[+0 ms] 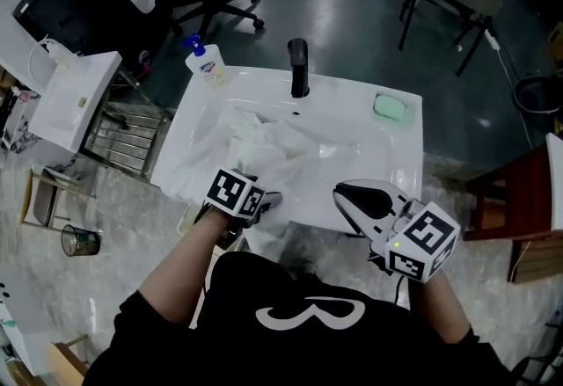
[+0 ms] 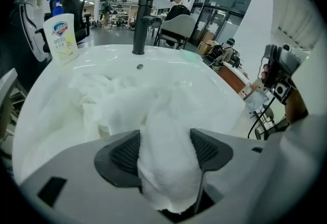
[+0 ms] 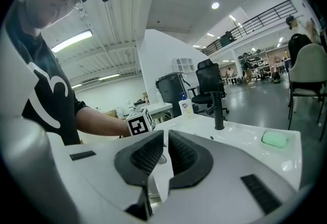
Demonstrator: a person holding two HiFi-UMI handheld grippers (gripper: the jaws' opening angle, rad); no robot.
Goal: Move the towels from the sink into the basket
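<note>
White towels (image 1: 264,142) lie crumpled in the white sink (image 1: 352,87), heaped toward its left half. My left gripper (image 1: 261,197) is at the sink's front left rim, shut on a thick fold of towel (image 2: 168,136) that bulges between both pads (image 2: 125,152) and trails back to the heap. My right gripper (image 1: 343,193) hovers over the front right rim. Its jaws (image 3: 166,154) are shut to a thin slit with nothing in them. I cannot make out a basket in any view.
A black faucet (image 1: 299,68) stands at the sink's back edge, with a soap bottle (image 1: 205,61) at the back left and a green soap bar (image 1: 391,107) at the back right. A wire rack (image 1: 119,142) stands to the left and a wooden chair (image 1: 519,208) to the right.
</note>
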